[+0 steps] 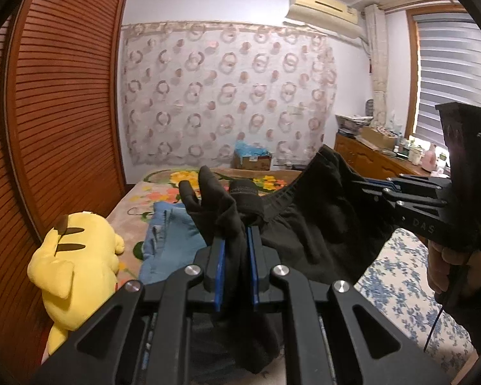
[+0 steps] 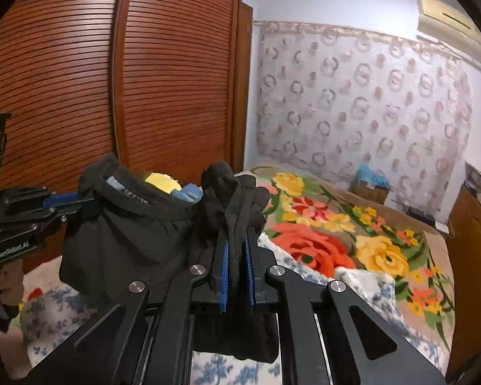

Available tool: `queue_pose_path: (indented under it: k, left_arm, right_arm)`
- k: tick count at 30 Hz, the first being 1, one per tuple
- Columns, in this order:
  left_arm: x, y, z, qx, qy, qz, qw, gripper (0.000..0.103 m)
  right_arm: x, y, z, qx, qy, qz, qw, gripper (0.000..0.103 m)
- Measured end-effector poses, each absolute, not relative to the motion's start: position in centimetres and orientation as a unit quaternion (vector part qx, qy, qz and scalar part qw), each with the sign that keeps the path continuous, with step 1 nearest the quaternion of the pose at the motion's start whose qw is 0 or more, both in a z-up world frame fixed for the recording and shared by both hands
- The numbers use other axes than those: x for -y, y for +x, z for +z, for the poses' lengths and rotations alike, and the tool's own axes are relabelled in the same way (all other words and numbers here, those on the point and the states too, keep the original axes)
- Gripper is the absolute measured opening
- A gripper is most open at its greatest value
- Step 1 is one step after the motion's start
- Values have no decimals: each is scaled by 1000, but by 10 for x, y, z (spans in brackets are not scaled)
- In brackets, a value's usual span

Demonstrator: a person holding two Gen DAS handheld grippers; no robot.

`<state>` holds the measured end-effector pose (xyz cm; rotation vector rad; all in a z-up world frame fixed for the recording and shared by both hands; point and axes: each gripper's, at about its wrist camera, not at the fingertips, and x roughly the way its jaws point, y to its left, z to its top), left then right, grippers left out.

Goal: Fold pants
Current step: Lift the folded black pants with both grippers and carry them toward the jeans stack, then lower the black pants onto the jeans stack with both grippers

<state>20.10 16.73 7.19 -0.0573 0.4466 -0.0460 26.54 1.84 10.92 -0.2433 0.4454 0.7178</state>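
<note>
Left gripper [image 1: 235, 256]: your jaws pinch one waistband corner of the black pants [image 1: 304, 224].
Right gripper [image 2: 237, 256]: clamped on the opposite corner.
Pants: hanging in the air between both grippers, above the bed [image 2: 320, 231].
Technique: keep the waistband taut and level; lower onto bare floral blanket, probably avoiding the blue garment [image 1: 173, 243] and yellow plush toy [image 1: 77, 263].
</note>
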Motion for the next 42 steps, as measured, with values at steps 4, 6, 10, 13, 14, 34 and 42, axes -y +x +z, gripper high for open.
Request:
queue_pose_path:
  k: [4, 6, 10, 13, 14, 34, 42]
  left_arm:
    - [-174, 206, 66, -226, -35, -9, 974, 9]
    - [-177, 205, 63, -228, -39, -4, 973, 9]
    - [-182, 201, 54, -232, -50, 11, 971, 9]
    - [-187, 198, 50, -238, -69, 21, 969, 10]
    - [-188, 195, 49, -236, -74, 23, 969, 10]
    - [-209, 189, 20, -279, -113, 43, 953, 12]
    - [-214, 187, 32, -278, -106, 43, 954, 46]
  right_arm:
    - [-35, 287, 103, -211, -119, 357, 902, 6]
    - [-44, 297, 101, -208, -121, 363, 900, 6]
    - [-68, 315, 96, -205, -126, 385, 891, 6]
    - [-89, 323, 93, -202, -138, 400, 884, 6]
    - [-95, 325, 91, -202, -140, 405, 881, 6]
    - [-164, 351, 56, -269, -117, 442, 848, 20]
    - [-138, 348, 67, -265, -106, 437, 853, 28]
